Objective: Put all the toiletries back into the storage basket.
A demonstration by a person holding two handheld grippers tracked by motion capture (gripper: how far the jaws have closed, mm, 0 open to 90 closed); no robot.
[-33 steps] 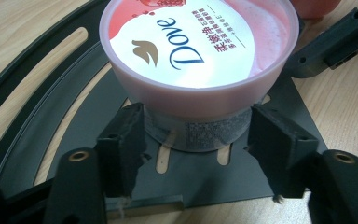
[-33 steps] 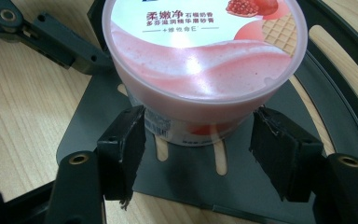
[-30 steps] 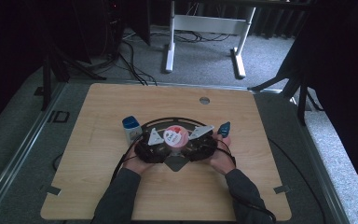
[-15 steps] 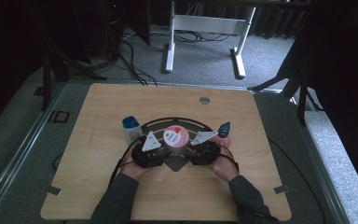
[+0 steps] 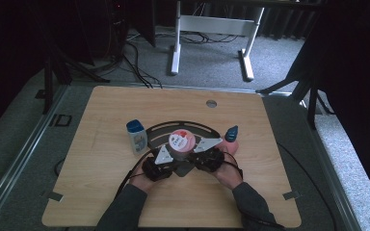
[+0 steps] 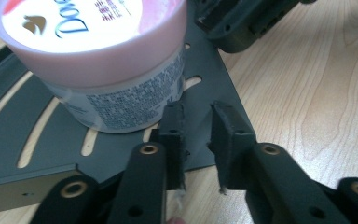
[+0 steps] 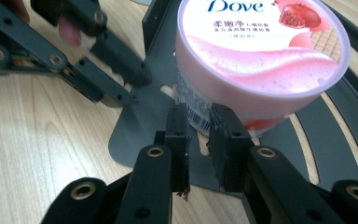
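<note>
A pink-lidded Dove tub [image 5: 181,141] stands on a dark slotted fan-shaped tray [image 5: 160,128] in the middle of the wooden table. Both grippers sit at the tray's near corner and point at the tub. My left gripper [image 5: 172,155] [image 6: 196,121] has its jaws closed to a narrow slit with nothing between them, just short of the tub [image 6: 98,60]. My right gripper [image 5: 193,151] [image 7: 198,123] is the same, its tips close to the tub's label [image 7: 261,60]. The left gripper [image 7: 112,56] lies over the tray corner in the right gripper view.
A blue-capped white bottle [image 5: 137,136] stands left of the tray. A small dark-blue object [image 5: 231,133] rests right of it by the person's hand. A cable hole [image 5: 211,103] is at the table's far side; white desk legs [image 5: 176,45] stand beyond.
Both grippers have drawn back from the tub toward the person and the tray's near corner. The tub and bottle have stayed put.
</note>
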